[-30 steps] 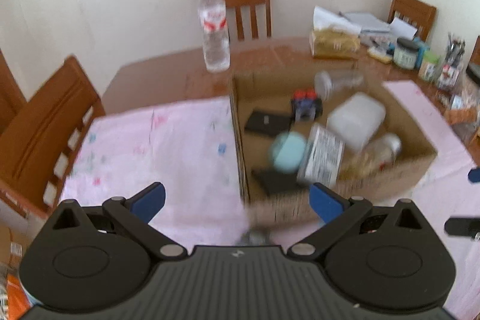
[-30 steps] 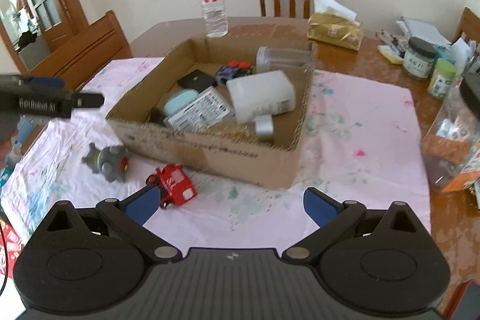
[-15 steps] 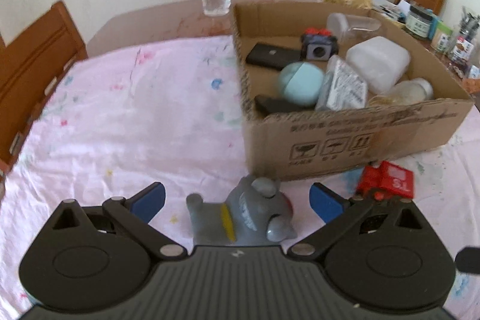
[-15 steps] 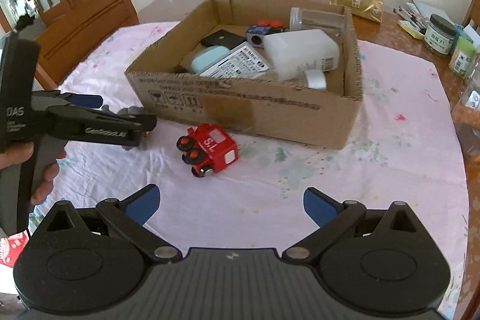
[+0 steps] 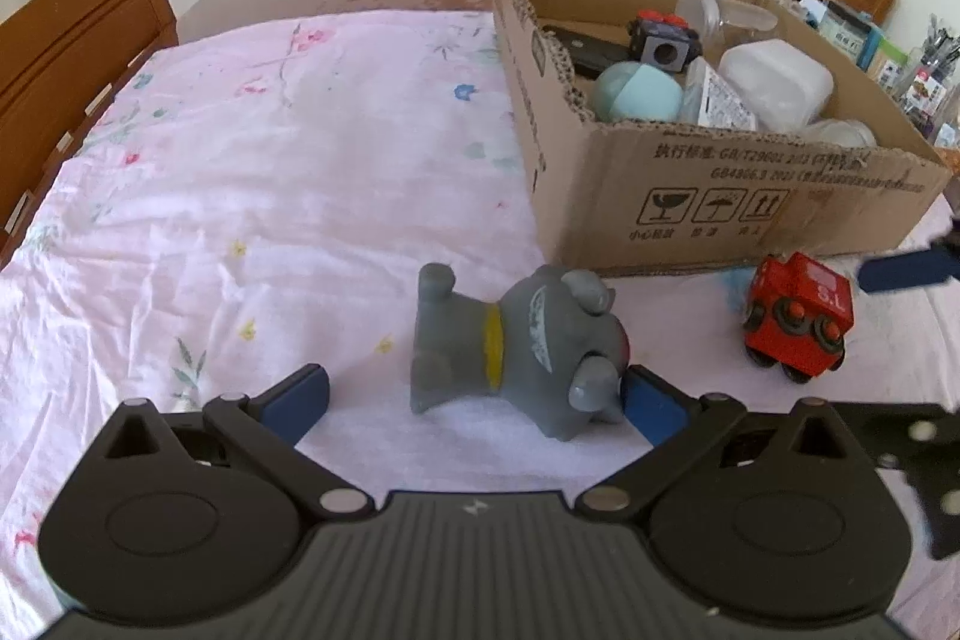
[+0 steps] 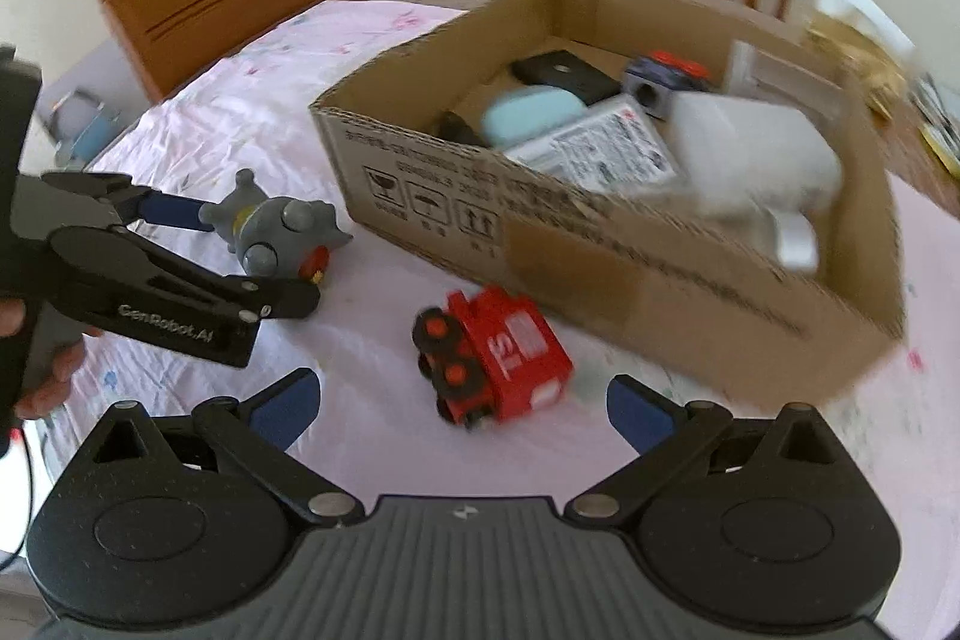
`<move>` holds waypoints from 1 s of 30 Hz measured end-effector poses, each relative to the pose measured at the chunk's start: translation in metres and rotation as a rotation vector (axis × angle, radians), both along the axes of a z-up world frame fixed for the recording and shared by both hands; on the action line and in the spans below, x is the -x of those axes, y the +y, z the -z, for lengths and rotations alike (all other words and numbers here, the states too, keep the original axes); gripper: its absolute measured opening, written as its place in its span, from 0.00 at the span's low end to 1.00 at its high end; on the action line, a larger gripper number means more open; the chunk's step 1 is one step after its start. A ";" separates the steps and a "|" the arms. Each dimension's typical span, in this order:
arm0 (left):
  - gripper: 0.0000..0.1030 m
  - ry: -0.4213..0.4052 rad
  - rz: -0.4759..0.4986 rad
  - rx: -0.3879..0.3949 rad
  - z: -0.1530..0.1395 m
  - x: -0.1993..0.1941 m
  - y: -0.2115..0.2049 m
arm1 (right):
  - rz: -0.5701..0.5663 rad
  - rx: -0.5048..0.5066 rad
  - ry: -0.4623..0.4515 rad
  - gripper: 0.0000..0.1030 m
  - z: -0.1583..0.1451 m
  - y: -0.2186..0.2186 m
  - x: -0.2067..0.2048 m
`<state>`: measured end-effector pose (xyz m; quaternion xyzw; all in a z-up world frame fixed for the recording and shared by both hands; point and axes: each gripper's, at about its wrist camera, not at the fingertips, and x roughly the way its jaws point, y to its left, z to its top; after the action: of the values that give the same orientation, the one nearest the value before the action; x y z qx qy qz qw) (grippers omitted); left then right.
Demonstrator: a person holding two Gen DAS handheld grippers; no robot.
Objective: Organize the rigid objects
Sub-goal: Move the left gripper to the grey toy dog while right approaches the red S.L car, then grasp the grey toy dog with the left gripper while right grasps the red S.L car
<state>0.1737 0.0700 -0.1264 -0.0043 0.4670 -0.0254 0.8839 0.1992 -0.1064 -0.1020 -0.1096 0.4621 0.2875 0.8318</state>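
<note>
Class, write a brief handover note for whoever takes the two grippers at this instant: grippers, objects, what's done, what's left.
Left gripper: open, straddling the grey rubber dog toy lying on its side on the pink cloth; right pad appears to touch its head.
Right gripper: open, empty, lined up on the red toy train.
Cardboard box: already holds several items.
Left: grasp both toys and box them.

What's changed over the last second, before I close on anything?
Both grippers have dropped in: the left gripper now brackets the grey dog toy, the right gripper frames the red toy train. Both open, nothing grasped. Toys and cardboard box look unmoved.
</note>
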 end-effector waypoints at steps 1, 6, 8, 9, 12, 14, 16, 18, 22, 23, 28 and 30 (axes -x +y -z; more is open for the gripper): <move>1.00 0.001 0.003 -0.002 0.000 0.000 0.000 | -0.023 0.003 -0.005 1.00 0.002 0.004 -0.003; 1.00 -0.008 0.013 -0.013 0.002 0.000 0.000 | -0.071 0.015 0.035 1.00 0.010 0.013 -0.008; 1.00 -0.005 0.020 -0.029 0.002 -0.001 -0.002 | -0.078 -0.003 0.059 1.00 0.010 0.011 -0.002; 1.00 -0.007 0.021 -0.031 0.003 0.000 -0.003 | -0.081 -0.009 0.076 1.00 0.009 0.011 0.001; 1.00 -0.008 0.021 -0.029 0.003 0.000 -0.002 | -0.103 -0.035 0.114 1.00 0.007 0.010 0.014; 1.00 -0.007 0.023 -0.030 0.002 0.000 -0.002 | -0.121 -0.045 0.134 1.00 0.007 0.013 0.023; 1.00 -0.006 0.027 -0.029 0.003 -0.001 -0.001 | -0.141 -0.054 0.155 1.00 0.007 0.016 0.027; 1.00 -0.005 0.032 -0.029 0.003 -0.001 -0.001 | -0.142 -0.047 0.161 1.00 0.006 0.016 0.029; 1.00 -0.005 0.037 -0.029 0.003 -0.002 -0.001 | -0.112 0.006 0.079 1.00 0.002 0.008 0.024; 1.00 -0.007 0.039 -0.029 0.003 -0.002 -0.001 | -0.110 0.006 0.071 1.00 0.002 0.007 0.020; 1.00 -0.015 0.041 -0.028 0.003 0.000 0.000 | -0.168 0.042 0.015 1.00 0.011 0.015 0.003; 1.00 -0.018 0.041 -0.028 0.003 0.001 -0.001 | -0.196 0.051 0.035 1.00 0.015 0.018 0.000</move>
<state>0.1732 0.0695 -0.1296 0.0181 0.4592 -0.0371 0.8874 0.1992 -0.0885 -0.1168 -0.1703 0.4710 0.3573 0.7883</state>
